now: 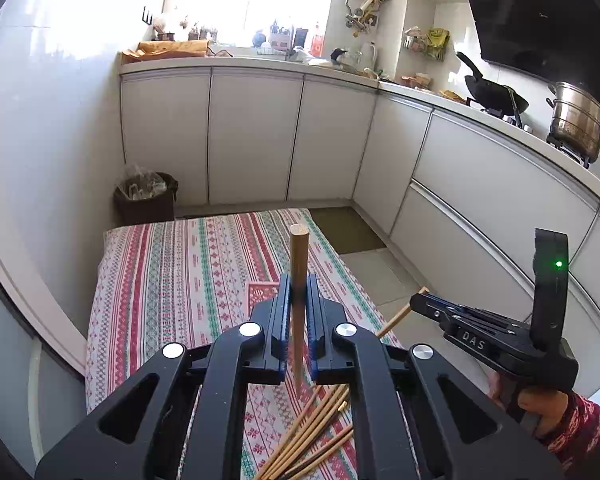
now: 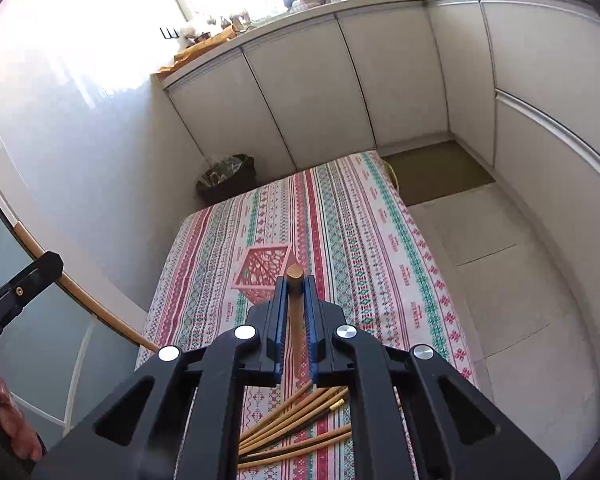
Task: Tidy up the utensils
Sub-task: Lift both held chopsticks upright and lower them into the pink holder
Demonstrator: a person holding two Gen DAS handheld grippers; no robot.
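Note:
My left gripper (image 1: 299,288) is shut on a wooden chopstick (image 1: 299,264) that stands nearly upright between the blue pads, above the striped tablecloth (image 1: 172,280). My right gripper (image 2: 295,286) is shut on another wooden chopstick (image 2: 295,300), which points forward and up. The right gripper also shows in the left wrist view (image 1: 416,300), with its chopstick (image 1: 396,318) sticking out below it. A pile of several loose chopsticks (image 2: 296,420) lies on the cloth under both grippers; it also shows in the left wrist view (image 1: 312,436). A pink lattice basket (image 2: 262,268) sits on the cloth just beyond the right gripper.
The table stands against a white wall (image 1: 52,128). A dark bin with a plastic bag (image 1: 146,196) is on the floor past the table's far end. White kitchen cabinets (image 1: 256,136) run behind and to the right. A wok (image 1: 492,94) and a steel pot (image 1: 578,120) sit on the stove.

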